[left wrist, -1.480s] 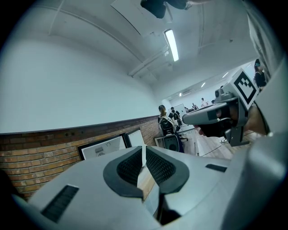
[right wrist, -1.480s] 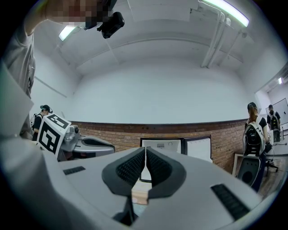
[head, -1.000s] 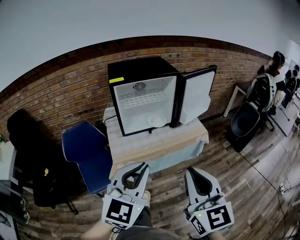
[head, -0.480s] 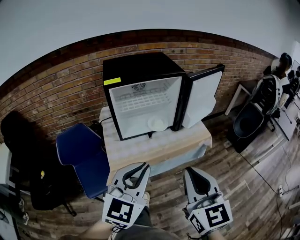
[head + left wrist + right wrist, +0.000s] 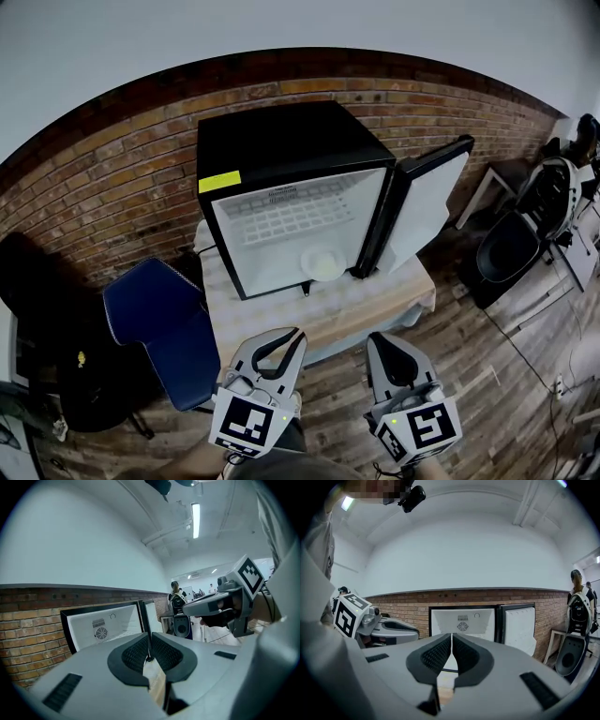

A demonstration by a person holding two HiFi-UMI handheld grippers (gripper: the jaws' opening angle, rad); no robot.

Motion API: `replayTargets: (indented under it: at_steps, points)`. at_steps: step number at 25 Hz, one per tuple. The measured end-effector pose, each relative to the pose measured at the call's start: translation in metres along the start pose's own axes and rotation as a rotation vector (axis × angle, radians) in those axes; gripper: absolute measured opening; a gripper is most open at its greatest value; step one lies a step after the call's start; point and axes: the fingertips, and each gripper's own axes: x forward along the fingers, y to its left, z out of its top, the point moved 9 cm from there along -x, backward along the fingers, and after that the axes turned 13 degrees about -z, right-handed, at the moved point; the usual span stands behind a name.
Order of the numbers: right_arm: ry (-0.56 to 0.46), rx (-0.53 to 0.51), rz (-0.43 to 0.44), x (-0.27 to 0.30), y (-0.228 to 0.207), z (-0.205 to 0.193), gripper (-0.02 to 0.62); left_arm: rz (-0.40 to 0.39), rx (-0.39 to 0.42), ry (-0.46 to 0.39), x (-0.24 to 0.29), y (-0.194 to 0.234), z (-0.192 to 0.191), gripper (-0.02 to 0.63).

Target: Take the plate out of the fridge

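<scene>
— At the bottom of the open fridge (image 5: 281,150), on its floor and toward the right side, lies the white plate (image 5: 323,265). I am well apart from it, and both tools hang low in front of me.

— How do the jaws stand?

— On the left gripper (image 5: 278,342) the jaws are pressed together with nothing between them. The right gripper (image 5: 394,345) is the same, closed and empty. So before I reach in, I must spread the jaws of the one I will use.

— Which one would you use?

— The right one, I think. The plate sits in the right half, and the door (image 5: 427,202) is swung wide to the right, out of the way. I would come in low, under the wire shelf (image 5: 300,214), and take the near rim with one jaw above it and one below. Then I would draw the plate out level, so that it does not scrape the front edge of the fridge. The left one could support it from below once it is over the table (image 5: 319,317).

— And the count?

— One fridge, one door, one wire shelf, one table, one blue chair (image 5: 155,323) beside the table, and two grippers. There is one plate as far as I can tell. It shows very small from here, so I cannot exclude a second one under it.
</scene>
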Motion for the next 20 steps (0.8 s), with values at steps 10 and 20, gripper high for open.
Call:
replayTargets:
  at_steps: [10, 20]
  points:
    - [0.08, 0.007, -0.028, 0.099, -0.01, 0.0, 0.031, -0.061, -0.021, 0.029, 0.052, 0.084, -0.012, 0.038]
    - [0.14, 0.018, -0.064, 0.161, -0.027, -0.014, 0.031, -0.084, -0.131, 0.045, 0.09, 0.126, -0.033, 0.038]
